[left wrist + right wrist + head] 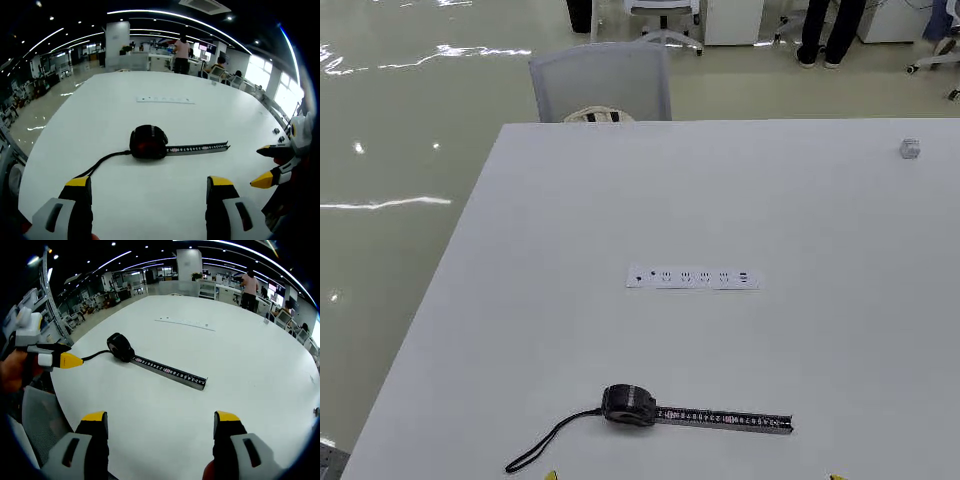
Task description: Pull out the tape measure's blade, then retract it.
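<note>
A black tape measure lies near the front edge of the white table, its blade pulled out to the right and its black wrist cord trailing left. The left gripper view has the case ahead, with the blade running right. My left gripper is open, short of the case and holding nothing. My right gripper is open too, set back from the blade and the case. The right gripper's yellow tips enter the left gripper view.
A white power strip lies flat at the table's middle. A small grey object sits far right. A grey chair stands behind the far edge. A person's legs show at the back. The left gripper enters the right gripper view.
</note>
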The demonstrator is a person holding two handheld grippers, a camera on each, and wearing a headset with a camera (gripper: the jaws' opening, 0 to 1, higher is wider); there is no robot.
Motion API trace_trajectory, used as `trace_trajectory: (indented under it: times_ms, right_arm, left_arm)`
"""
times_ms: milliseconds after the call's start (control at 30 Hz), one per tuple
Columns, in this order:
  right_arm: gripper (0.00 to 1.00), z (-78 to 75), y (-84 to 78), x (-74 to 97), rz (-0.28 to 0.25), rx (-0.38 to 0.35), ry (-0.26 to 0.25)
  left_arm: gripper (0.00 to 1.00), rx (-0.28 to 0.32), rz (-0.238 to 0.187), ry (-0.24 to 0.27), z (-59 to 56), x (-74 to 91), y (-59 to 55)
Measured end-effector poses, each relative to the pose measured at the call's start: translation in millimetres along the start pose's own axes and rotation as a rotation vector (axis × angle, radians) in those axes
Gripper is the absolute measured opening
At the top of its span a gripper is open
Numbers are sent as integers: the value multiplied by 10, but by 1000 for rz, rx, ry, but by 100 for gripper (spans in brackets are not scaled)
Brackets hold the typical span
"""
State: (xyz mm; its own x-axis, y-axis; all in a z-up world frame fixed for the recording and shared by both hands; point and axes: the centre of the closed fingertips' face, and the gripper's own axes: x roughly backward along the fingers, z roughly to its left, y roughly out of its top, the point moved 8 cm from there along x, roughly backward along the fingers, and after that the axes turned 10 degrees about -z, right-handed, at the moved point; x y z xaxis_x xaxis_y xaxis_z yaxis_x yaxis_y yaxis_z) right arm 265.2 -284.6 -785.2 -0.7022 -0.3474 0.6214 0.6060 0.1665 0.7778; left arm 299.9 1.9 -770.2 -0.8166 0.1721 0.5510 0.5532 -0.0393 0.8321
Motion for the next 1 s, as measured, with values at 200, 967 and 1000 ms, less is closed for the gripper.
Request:
trace_trajectory:
  times_ms: [200, 967, 1000]
  right_arm:
    - [88, -100, -25, -64, 10, 14, 21]
    - [86, -303, 24, -380, 36, 100, 96]
    - [86, -313, 29, -393, 38, 107, 98]
  left_arm:
    - [92, 0, -5, 12, -46, -87, 10]
    - [88, 17, -2, 41, -101, -367, 89]
    - [88, 12, -1, 41, -103, -378, 96]
